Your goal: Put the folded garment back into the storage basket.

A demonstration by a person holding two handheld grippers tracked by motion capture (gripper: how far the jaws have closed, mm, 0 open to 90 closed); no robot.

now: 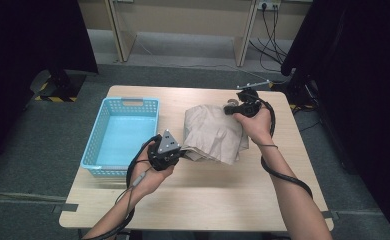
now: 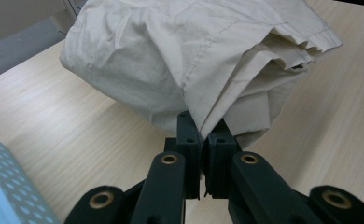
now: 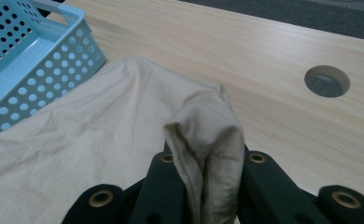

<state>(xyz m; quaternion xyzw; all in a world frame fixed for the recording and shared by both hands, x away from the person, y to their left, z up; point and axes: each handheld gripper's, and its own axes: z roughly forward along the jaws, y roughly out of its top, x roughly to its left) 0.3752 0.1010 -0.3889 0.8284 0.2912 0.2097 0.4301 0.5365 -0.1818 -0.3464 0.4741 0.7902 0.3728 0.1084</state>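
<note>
Meanwhile both claws, left (image 2: 202,140) and right (image 3: 203,186), pinch beige cloth (image 1: 213,132) beside the blue basket (image 1: 95,135).

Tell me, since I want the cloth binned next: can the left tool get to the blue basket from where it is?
Probably yes. The left tool, shut on the beige cloth, sits right beside the blue basket, with nothing between them.

I see a beige cloth (image 1: 214,134), crumpled and loosely folded, lying at the table's centre. Its 7 o'clock and 1 o'clock corners are pinched up.
</note>
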